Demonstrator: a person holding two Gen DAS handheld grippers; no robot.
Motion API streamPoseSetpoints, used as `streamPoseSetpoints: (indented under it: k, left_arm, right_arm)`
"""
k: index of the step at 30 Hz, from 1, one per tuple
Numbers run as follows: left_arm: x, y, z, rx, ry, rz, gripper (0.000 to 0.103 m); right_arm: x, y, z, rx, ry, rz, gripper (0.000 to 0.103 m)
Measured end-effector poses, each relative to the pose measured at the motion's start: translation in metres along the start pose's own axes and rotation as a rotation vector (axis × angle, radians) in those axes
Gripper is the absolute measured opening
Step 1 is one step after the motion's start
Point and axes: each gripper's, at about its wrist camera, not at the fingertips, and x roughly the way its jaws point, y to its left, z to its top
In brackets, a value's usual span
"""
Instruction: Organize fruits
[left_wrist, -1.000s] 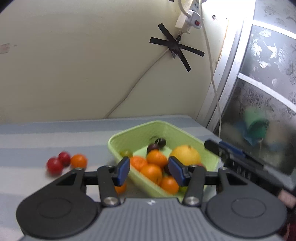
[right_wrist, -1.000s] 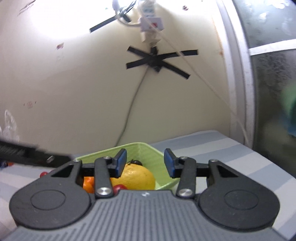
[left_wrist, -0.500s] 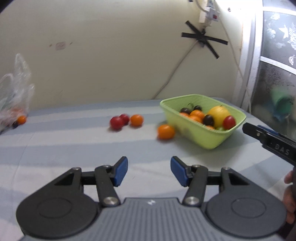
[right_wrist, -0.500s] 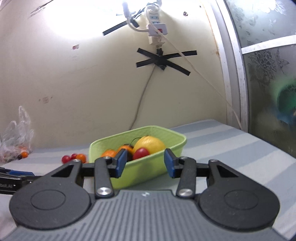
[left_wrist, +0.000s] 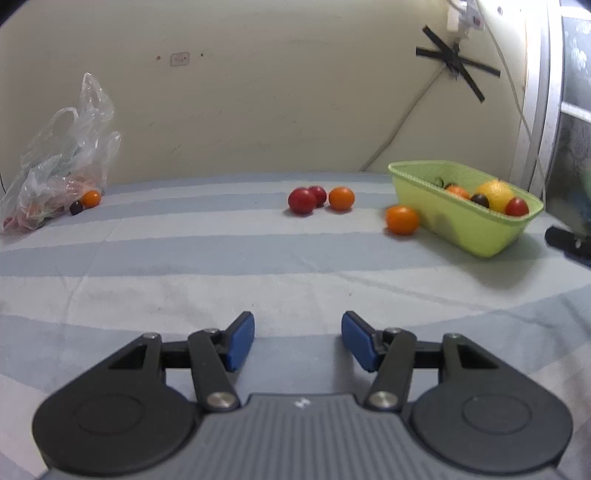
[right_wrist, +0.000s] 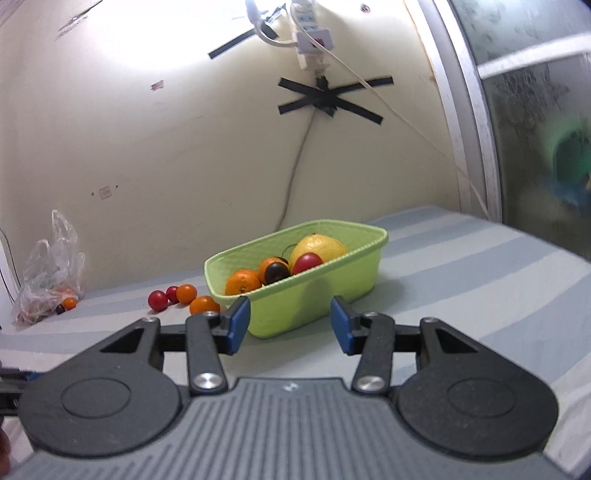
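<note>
- On the striped cloth (left_wrist: 258, 258) ahead of me, my left gripper (left_wrist: 297, 341) has just been opening; its blue pads stand apart with nothing between them.
- My right gripper (right_wrist: 290, 325) has just been opening too, pads apart and empty, pointing at the basket (right_wrist: 332, 291).
- The basket holds a yellow fruit (right_wrist: 319, 249), oranges, a red tomato and a dark fruit.
- One orange (left_wrist: 402, 219) sits just beside the basket's left wall.
- Two tomatoes (left_wrist: 306, 198) and another orange (left_wrist: 341, 198) cluster further left.
- A plastic bag (left_wrist: 59, 166) with more fruit lies far left by the wall.
</note>
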Motion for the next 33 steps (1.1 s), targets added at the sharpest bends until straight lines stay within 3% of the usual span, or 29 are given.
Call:
streamPoseSetpoints:
  k: [12,18,22,33]
  left_arm:
    - [-0.0002,0.0088,-0.0023,-0.060,-0.010,-0.025,0.055]
    - [-0.0005,0.0090,-0.0029,-0.072,-0.012,-0.026,0.061]
    - [-0.0012,0.0099,-0.0039,-0.084,-0.015,-0.023,0.062]
    - [0.0006,0.0022,-0.0042,-0.052,-0.007,0.006,0.062]
  right_arm:
    - [0.0004,-0.0019,-0.0022,0.014,0.015,0.018,0.053]
    - [0.0009,-0.0022,-0.0015,0.013,0.018,0.020,0.055]
    - [-0.0002,-0.0026,-0.0019,0.014,0.010,0.020,0.059]
    - [-0.0026,-0.0021,-0.0027,0.013,0.004,0.039,0.061]
